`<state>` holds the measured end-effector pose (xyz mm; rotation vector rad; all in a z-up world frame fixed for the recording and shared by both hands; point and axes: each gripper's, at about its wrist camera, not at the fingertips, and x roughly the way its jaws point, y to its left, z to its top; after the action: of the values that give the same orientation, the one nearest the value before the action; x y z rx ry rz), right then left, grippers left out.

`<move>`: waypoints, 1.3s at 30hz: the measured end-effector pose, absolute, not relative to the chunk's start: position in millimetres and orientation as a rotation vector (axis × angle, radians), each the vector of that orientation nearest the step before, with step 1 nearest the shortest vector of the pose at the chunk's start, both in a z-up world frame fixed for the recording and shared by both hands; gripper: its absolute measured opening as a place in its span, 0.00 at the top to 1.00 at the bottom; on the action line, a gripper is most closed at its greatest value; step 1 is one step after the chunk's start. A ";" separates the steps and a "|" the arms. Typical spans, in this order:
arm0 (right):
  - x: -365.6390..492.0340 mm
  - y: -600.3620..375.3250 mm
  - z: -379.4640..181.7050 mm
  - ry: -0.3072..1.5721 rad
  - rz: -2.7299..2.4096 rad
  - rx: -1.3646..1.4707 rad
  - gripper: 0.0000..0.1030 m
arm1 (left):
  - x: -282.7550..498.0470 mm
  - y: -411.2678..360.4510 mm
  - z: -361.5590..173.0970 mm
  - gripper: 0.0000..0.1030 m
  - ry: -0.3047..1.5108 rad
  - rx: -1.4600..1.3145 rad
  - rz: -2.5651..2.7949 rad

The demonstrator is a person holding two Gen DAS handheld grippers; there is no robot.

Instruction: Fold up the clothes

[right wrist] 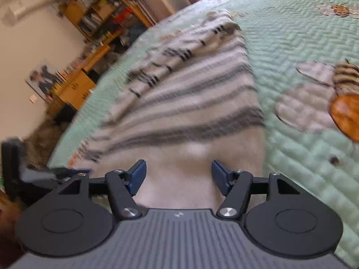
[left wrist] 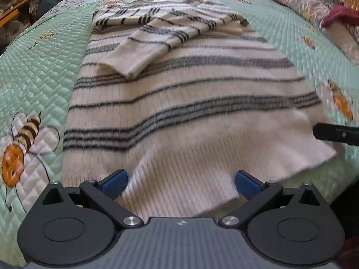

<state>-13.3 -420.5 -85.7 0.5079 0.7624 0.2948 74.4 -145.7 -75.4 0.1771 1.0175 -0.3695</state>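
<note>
The striped sweater (left wrist: pixel 179 103) lies flat on the bed's green quilt (left wrist: pixel 40 71), its hem toward us and one sleeve (left wrist: pixel 143 51) folded across the chest at about 11 o'clock. The left tool (left wrist: pixel 181 185) hangs over the ribbed hem at 6 o'clock, blue pads wide apart, cloth beneath them but nothing pinched. The right tool (right wrist: pixel 179 177) sits over the sweater's plain band, jaws standing wide too, gripping nothing. A stitched bee (left wrist: pixel 24 134) decorates the quilt at 9 o'clock. Bookshelves (right wrist: pixel 98 11) blur in the background.
</note>
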 end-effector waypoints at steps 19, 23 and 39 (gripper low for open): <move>-4.6 -407.8 -74.3 0.798 0.370 0.470 0.66 | 68.0 -123.2 -42.6 0.01 1.012 -0.010 -0.469; 1.6 -408.8 -61.2 0.717 0.409 0.522 0.66 | 82.4 -132.2 -43.2 0.01 1.001 -0.024 -0.469; 0.5 -432.0 -108.0 0.783 0.337 0.635 0.90 | 103.3 -117.2 -54.3 0.01 1.010 -0.125 -0.463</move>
<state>0.5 -432.0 -108.0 0.6350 0.7831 0.3367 103.3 -117.2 -54.3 -0.1245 1.0101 -0.4634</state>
